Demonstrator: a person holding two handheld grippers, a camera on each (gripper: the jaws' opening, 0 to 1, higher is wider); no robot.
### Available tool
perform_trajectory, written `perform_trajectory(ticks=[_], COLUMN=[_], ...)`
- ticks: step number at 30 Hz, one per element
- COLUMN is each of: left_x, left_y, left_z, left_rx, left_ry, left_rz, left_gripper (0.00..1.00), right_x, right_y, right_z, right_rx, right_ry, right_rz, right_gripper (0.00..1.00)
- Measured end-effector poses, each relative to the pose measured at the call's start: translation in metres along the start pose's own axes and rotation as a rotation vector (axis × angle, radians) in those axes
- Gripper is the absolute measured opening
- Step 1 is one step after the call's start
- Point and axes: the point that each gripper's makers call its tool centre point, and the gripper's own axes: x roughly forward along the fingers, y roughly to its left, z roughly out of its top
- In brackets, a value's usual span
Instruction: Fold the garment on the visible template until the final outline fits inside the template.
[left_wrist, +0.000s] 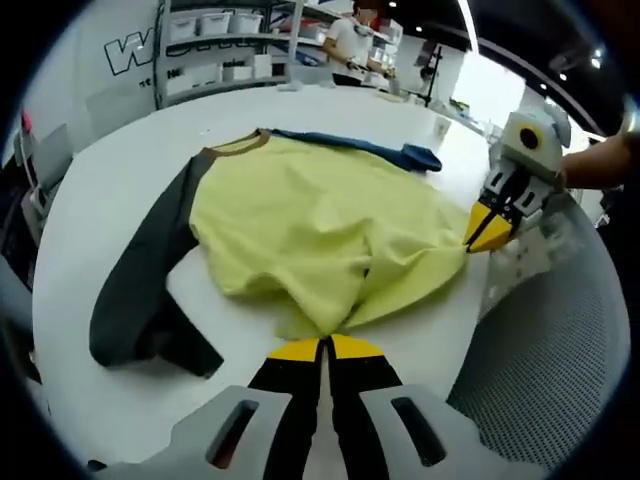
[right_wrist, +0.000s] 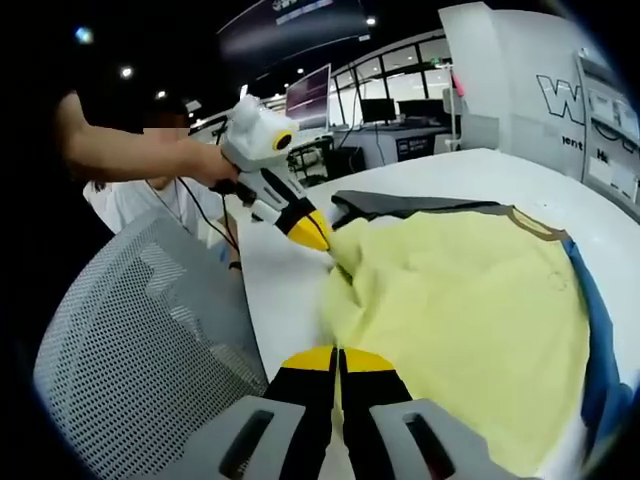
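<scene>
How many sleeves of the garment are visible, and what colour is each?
2. A dark grey sleeve lies stretched across the table beside the yellow body; a blue sleeve lies along the body's far edge.

Even, bright overhead light falls from ceiling strips (left_wrist: 467, 22) and small spot lamps (right_wrist: 371, 20). The white table (left_wrist: 120, 190) looks nearly washed out, with only soft shadows under the garment (left_wrist: 320, 235). A far window (left_wrist: 490, 90) blows out to white. Fisheye bending curves straight lines near the edges, where detail softens; the ceiling in the right gripper view is dark.
</scene>
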Motion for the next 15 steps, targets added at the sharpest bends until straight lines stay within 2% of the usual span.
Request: perform_trajectory(ticks=[9, 12, 14, 15], left_x=[-0.015, -0.019, -0.020, -0.020], left_y=[-0.004, -0.001, 0.003, 0.008], left_z=[-0.022, -0.033, -0.041, -0.046], left_rx=[-0.055, -0.157, -0.216, -0.216], left_ry=[0.034, 0.064, 0.070, 0.072], left_rz=[0.012, 0.027, 0.027, 0.044], left_gripper=[0.05, 0.05, 0.05, 0.04], right_x=[0.009, 0.011, 0.012, 0.013], right_y=[0.011, 0.012, 0.014, 0.014], right_z=[-0.016, -0.025, -0.030, -0.032], right_rx=[-0.082, -0.147, -0.156, -0.161], right_ry=[0.076, 0.121, 0.137, 0.140], right_rz=[0.017, 0.015, 0.015, 0.015], right_gripper=[0.00, 0.00, 0.00, 0.00])
